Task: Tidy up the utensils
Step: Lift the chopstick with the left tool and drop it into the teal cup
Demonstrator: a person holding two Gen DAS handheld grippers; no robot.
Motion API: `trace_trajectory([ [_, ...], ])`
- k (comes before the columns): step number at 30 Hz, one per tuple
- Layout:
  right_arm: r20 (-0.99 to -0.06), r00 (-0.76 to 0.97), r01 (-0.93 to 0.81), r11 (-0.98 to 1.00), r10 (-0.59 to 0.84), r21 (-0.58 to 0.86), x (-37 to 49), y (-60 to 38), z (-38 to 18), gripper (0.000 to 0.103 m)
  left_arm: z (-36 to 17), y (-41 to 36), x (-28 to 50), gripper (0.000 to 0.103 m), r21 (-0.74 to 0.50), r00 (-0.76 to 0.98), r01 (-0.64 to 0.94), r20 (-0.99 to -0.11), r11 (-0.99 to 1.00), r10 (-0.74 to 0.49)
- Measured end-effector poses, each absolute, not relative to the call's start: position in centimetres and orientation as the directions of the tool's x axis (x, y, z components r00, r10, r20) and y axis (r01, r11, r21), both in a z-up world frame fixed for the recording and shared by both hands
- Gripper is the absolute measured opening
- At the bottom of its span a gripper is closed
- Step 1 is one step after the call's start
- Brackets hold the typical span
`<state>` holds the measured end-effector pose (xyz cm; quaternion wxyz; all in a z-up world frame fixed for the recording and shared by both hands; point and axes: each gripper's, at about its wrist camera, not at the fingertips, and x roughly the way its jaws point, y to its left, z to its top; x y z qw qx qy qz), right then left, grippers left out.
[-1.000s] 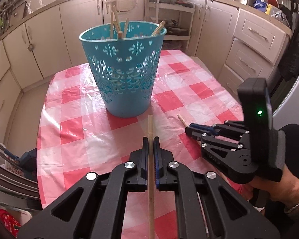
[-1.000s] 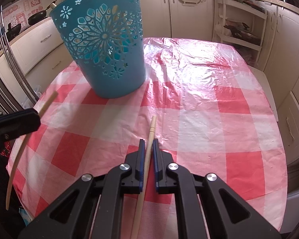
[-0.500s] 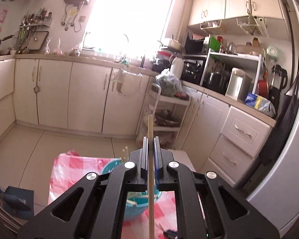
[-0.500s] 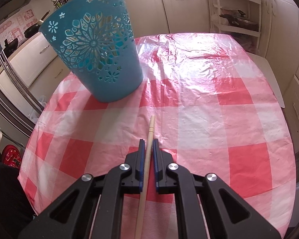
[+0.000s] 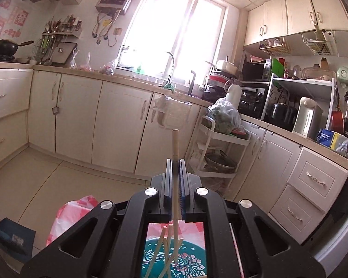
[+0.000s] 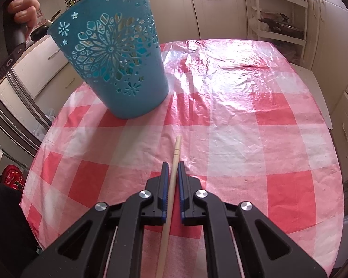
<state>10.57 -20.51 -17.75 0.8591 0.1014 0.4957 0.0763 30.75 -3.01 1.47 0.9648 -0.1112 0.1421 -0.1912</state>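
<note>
My left gripper (image 5: 175, 161) is shut on a wooden chopstick (image 5: 175, 146) that sticks up past the fingertips and hangs down behind them. It is held high over the teal perforated basket (image 5: 188, 261), whose rim and several chopsticks show through the gap under the jaws. In the right wrist view the same basket (image 6: 113, 58) stands at the table's far left on the red-and-white checked cloth (image 6: 232, 143). My right gripper (image 6: 173, 164) is shut on a second chopstick (image 6: 176, 148), low over the cloth in front of the basket. A hand (image 6: 23, 11) on the left gripper's handle shows at the top left.
Cream kitchen cabinets (image 5: 118, 125) and a counter run round the room beyond the table. A white trolley (image 5: 217, 153) with bags and a pan stands by the cabinets. The table's far edge (image 6: 220, 40) faces more cabinets.
My left gripper has risen with its chopstick and tipped up from the table, so it now looks across the kitchen with the basket below it. The right gripper has stayed in place.
</note>
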Motion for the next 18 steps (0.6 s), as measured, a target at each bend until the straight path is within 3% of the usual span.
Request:
trace_trajectory([
  [5,-0.837,0.494,-0.03,0.967,0.235,0.254,10.6,-20.5,-17.7,0.008,-0.2,-4.0,30.5,0.005,-0.206,0.863,0.357,-0.302,0.911,-0.406],
  [11,-0.837,0.489,-0.037,0.965,0.244,0.259,10.7,-20.7,-17.8,0.009,-2.7,-4.9,29.6,0.007,-0.112,0.781,0.391,-0.485,0.914,-0.393],
  [14,-0.838,0.496,-0.052,0.971,0.226,0.232,10.6,-20.3,-17.7,0.009,-2.9,-3.7,27.6,0.03,-0.074,0.79,0.376,-0.495,0.924,-0.361],
  [16,-0.841,0.503,-0.063,0.979,0.2,0.196,10.5,-19.9,-17.7,0.007,-2.8,-1.8,25.7,0.055,-0.079,0.81,0.341,-0.481,0.937,-0.336],
  [18,-0.841,0.507,-0.069,0.981,0.189,0.179,10.5,-19.7,-17.7,0.007,-3.0,0.0,23.9,0.061,-0.095,0.82,0.319,-0.472,0.943,-0.325],
])
